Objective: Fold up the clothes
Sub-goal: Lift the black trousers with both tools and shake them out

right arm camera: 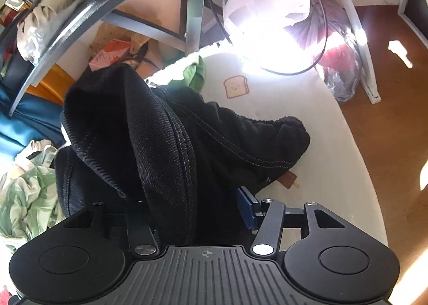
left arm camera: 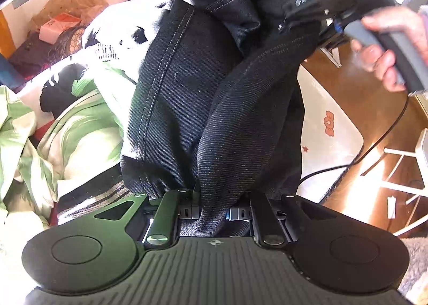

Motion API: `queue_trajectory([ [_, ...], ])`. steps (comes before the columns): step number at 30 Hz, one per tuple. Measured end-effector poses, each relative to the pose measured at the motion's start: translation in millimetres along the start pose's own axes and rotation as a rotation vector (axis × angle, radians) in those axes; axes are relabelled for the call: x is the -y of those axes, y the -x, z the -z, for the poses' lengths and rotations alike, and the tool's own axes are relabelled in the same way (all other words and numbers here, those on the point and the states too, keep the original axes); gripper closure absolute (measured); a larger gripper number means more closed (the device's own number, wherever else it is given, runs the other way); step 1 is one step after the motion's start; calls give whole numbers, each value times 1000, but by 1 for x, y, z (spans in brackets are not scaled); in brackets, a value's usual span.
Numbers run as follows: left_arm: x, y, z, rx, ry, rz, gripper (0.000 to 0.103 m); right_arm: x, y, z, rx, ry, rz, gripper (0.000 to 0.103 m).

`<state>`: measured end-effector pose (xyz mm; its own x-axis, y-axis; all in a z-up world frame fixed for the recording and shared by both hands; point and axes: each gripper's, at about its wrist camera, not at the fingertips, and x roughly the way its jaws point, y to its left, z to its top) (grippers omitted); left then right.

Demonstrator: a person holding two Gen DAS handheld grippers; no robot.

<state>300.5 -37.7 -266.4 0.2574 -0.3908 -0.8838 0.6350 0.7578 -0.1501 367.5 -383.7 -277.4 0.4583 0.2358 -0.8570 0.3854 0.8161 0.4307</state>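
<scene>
1. Left gripper point(left arm camera: 214, 210) pinching a fold of the black jeans point(left arm camera: 192, 96), which hang toward 12 o'clock.
2. Right gripper point(right arm camera: 192, 211) spread partway, jeans bunched between, over the white mat point(right arm camera: 307, 160).

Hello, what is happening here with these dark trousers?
A person is folding dark denim trousers over a pale mat, with a handheld gripper in each hand. The left gripper pinches a bunch of the fabric. The right gripper has the cloth between its fingers, jaws partly apart. Other clothes lie beside.
</scene>
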Motion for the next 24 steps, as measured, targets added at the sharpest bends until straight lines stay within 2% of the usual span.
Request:
queue_trajectory([
  [1,-5,5,-2,15,46,2,90,-1,-3,0,-8,6,-14,97],
  [2,-10,11,-4,33,102,6,91,-3,-6,-1,-13,13,-27,99],
  [5,-36,45,-7,119,295,18,92,-28,22,-5,73,122,-83,99],
  [7,-51,81,-7,205,387,12,92,-47,47,-13,96,148,-193,99],
  [10,-67,148,-8,372,450,-10,92,-83,93,-28,129,154,-413,99],
  [14,-85,228,-14,573,495,-101,92,-149,148,-37,186,273,-571,99],
  [19,-105,310,-16,802,532,-189,92,-215,192,-49,221,321,-736,99],
  [22,-117,343,-18,890,544,-236,92,-255,212,-53,240,363,-811,99],
  [24,-128,350,-21,897,552,-277,92,-273,205,-56,243,400,-826,99],
])
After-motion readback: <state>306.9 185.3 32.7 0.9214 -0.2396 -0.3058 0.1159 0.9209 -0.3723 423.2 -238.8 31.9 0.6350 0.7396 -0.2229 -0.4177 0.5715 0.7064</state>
